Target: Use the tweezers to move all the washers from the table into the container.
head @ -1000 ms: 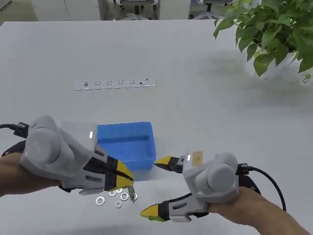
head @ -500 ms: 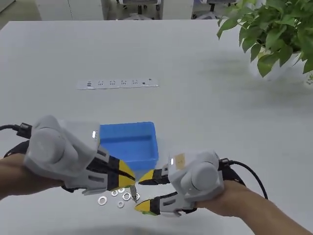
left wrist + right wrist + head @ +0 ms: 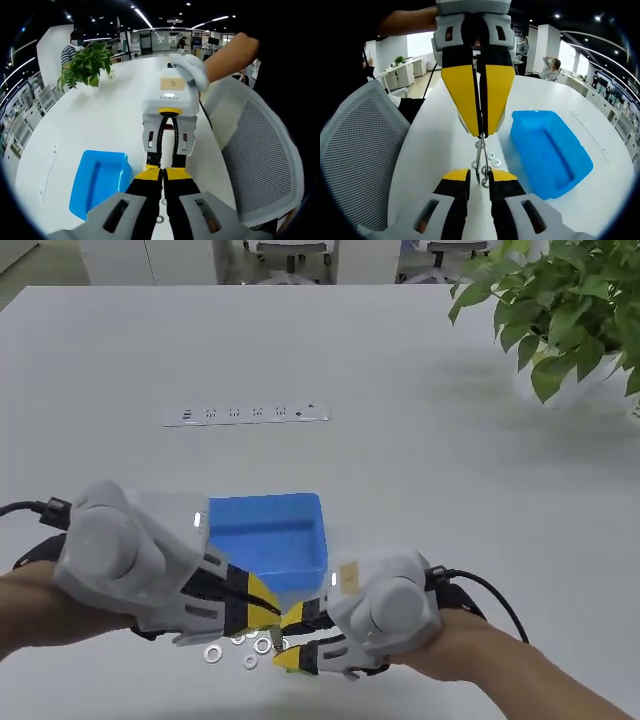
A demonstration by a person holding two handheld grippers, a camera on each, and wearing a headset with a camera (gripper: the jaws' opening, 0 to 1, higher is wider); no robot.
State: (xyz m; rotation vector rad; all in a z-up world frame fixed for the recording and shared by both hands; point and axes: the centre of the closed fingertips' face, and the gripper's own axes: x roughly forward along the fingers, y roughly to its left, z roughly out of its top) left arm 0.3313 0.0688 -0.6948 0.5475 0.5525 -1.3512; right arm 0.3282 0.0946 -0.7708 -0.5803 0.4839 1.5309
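My left gripper (image 3: 268,612) is shut on the steel tweezers (image 3: 272,632), which point down at the table. In the right gripper view the tweezers (image 3: 481,160) hang from the left gripper's yellow jaws (image 3: 480,132). Their tips sit between the jaws of my right gripper (image 3: 480,176), which are narrowed to a small gap on each side. A small ring sits at the tweezers' tips. Several washers (image 3: 212,653) lie on the white table under the grippers, also seen as washers (image 3: 495,162) beside the tweezers. The blue container (image 3: 268,530) stands just behind them.
A white power strip (image 3: 245,414) lies further back on the table. A potted plant (image 3: 570,310) stands at the far right. A grey mesh chair (image 3: 260,160) sits at the table's near edge behind the right gripper.
My right gripper has moved left to the tweezers' tips and its jaws have narrowed from wide open. The left gripper has kept its hold and barely moved.
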